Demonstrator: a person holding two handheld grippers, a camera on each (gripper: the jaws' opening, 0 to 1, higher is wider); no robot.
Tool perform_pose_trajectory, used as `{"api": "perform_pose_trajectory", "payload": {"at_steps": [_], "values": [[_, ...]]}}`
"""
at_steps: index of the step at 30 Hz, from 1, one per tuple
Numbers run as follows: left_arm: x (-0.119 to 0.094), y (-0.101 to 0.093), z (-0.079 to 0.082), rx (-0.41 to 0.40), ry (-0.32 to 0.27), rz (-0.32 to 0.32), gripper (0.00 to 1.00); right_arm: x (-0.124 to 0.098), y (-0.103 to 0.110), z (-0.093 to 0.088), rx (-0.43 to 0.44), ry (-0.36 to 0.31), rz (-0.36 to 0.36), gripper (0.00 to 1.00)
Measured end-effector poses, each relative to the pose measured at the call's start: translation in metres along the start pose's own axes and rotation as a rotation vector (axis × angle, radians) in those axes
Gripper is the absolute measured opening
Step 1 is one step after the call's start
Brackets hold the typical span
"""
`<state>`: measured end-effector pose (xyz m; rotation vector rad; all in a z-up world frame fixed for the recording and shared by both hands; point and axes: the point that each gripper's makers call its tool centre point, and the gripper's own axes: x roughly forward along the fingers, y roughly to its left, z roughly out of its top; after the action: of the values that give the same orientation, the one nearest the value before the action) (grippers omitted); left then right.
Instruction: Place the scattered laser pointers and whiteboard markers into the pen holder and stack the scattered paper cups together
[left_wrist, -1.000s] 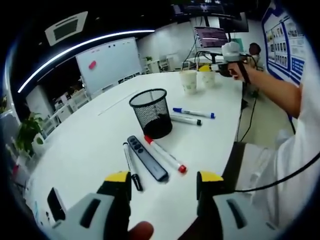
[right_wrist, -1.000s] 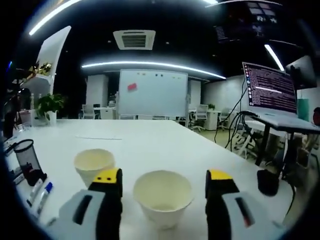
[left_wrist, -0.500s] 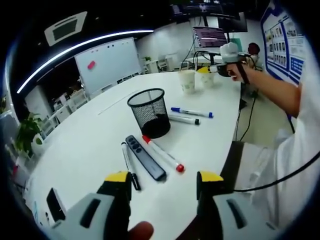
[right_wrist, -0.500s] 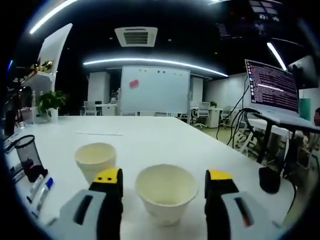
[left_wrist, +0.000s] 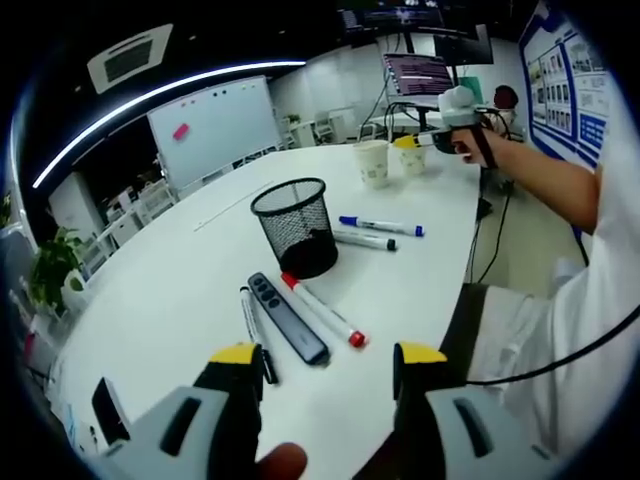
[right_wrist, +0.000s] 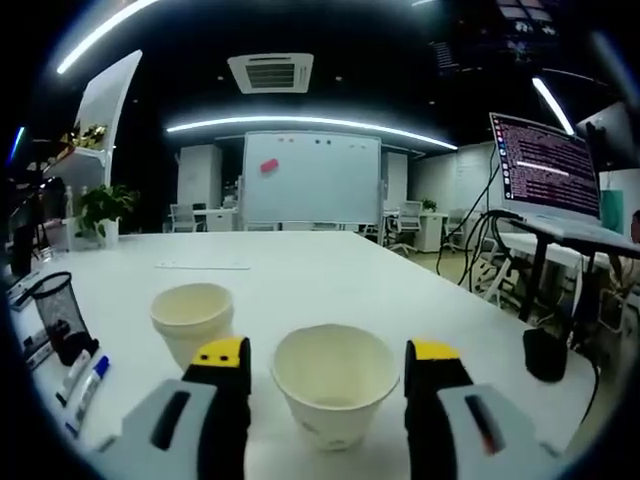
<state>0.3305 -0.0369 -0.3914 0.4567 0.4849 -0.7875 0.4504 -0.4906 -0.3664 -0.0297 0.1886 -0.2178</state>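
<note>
In the left gripper view my left gripper (left_wrist: 328, 358) hangs open over the white table (left_wrist: 160, 290), nothing between its jaws. Ahead lie a black marker (left_wrist: 252, 335), a dark laser pointer (left_wrist: 288, 318) and a red-capped marker (left_wrist: 322, 310). Behind them stands the black mesh pen holder (left_wrist: 295, 225), with a blue-capped marker (left_wrist: 382, 226) and a grey marker (left_wrist: 362, 240) to its right. Far off, two paper cups (left_wrist: 372, 162) stand by my right gripper (left_wrist: 450, 128). In the right gripper view my right gripper (right_wrist: 327, 353) is open, a jaw on either side of one upright paper cup (right_wrist: 335, 385). A second cup (right_wrist: 192, 318) stands to the left.
A black flat device (left_wrist: 110, 410) lies near the left jaw. The person's arm (left_wrist: 545, 185) and white-clad leg (left_wrist: 520, 340) border the table's right edge. A monitor (right_wrist: 545, 170) and a dark object (right_wrist: 545, 355) stand at the right. The pen holder (right_wrist: 58, 318) and markers (right_wrist: 85, 380) are far left.
The right gripper has edged a little closer to the near cup, which now sits deeper between its jaws. The left view has drifted slightly; the pens have not moved.
</note>
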Motion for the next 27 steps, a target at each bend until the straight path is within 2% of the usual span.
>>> {"api": "perform_pose_trajectory", "payload": {"at_steps": [9,15,27], "values": [[0.0019,0.0049,-0.0042,-0.001,0.006,0.006,0.53,0.0005,-0.0037,0.0012,0.018,-0.007,-0.021,0.56],[0.0016,0.0085,-0.0048,0.001,0.001,0.01,0.53,0.0015,-0.0005,-0.0045,-0.006,0.015,-0.013,0.53],[0.0003,0.0081,-0.0059,0.004,0.005,0.013,0.53,0.0005,0.0048,0.0017,-0.05,-0.014,-0.002,0.52]]}}
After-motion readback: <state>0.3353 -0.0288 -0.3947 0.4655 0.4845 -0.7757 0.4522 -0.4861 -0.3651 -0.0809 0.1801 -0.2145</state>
